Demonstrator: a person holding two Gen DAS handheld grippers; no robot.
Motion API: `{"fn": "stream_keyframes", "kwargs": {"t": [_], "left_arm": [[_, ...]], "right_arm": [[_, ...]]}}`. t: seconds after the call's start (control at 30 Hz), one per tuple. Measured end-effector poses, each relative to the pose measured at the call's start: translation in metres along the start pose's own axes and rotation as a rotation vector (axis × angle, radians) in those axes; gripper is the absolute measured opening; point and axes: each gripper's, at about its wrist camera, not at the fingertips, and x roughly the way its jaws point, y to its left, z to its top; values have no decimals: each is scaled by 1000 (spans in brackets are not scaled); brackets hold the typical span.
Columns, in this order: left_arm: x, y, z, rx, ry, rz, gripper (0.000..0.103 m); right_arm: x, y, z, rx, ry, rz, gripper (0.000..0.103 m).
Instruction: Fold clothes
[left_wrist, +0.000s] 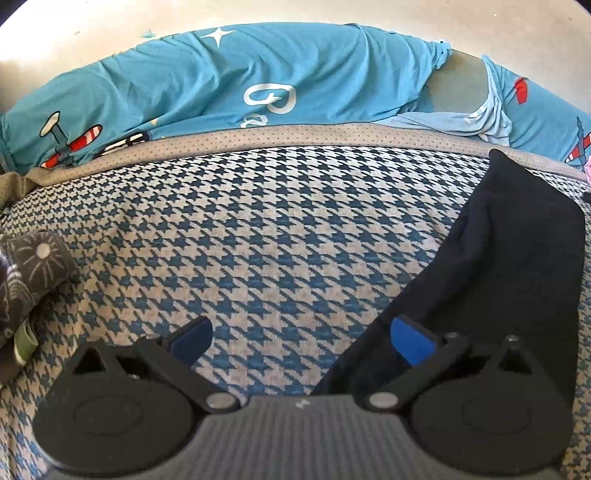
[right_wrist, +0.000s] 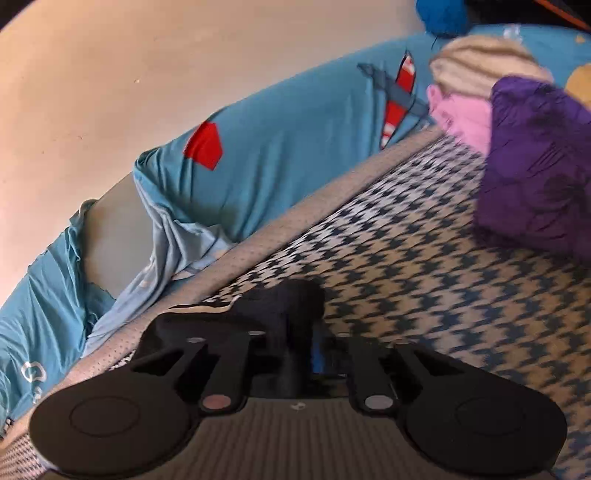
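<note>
Found the left tool wide open over the houndstooth cover, gripping nothing; noted its blue pads well apart, with bare cover between them; placed the dark garment at 3 o'clock in the left wrist view, lying flat on the cover as a long strip from 2 o'clock down to 5 o'clock, passing beneath the tool's 3 o'clock finger; could not tell whether that finger touched it.

Saw the right tool through blur, jaws only a little apart; made out a bunch of the same dark garment between and just ahead of the fingers, with a sliver of blue pad bare on the 3 o'clock side; could not tell whether the pads pinched the cloth or merely flanked it.

Spotted a blue printed sheet along the cover's far edge at 12 o'clock, against a pale wall; marked a grey patterned cloth at 9 o'clock in the left view; located a purple garment at 2 o'clock in the right view, resting on the cover, with a pink cloth and a cream cloth just beyond it towards 1 o'clock.
</note>
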Motion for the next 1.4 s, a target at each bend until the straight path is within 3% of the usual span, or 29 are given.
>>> {"fn": "stream_keyframes", "kwargs": {"t": [0.1, 0.3, 0.83, 1.07, 1.4], "left_arm": [[2, 3, -2, -14, 19, -8, 103], [1, 4, -11, -26, 44, -40, 103], [-24, 17, -33, -39, 30, -53, 103], [-35, 23, -51, -80, 44, -68, 103], [-53, 30, -76, -145, 59, -117, 103]], "right_arm": [[-22, -4, 0, -36, -30, -3, 36], [-61, -5, -14, -73, 11, 82, 36], [-147, 13, -121, -218, 249, 322, 37], [-181, 16, -166, -193, 383, 477, 37], [-199, 21, -209, -165, 534, 556, 37]]}}
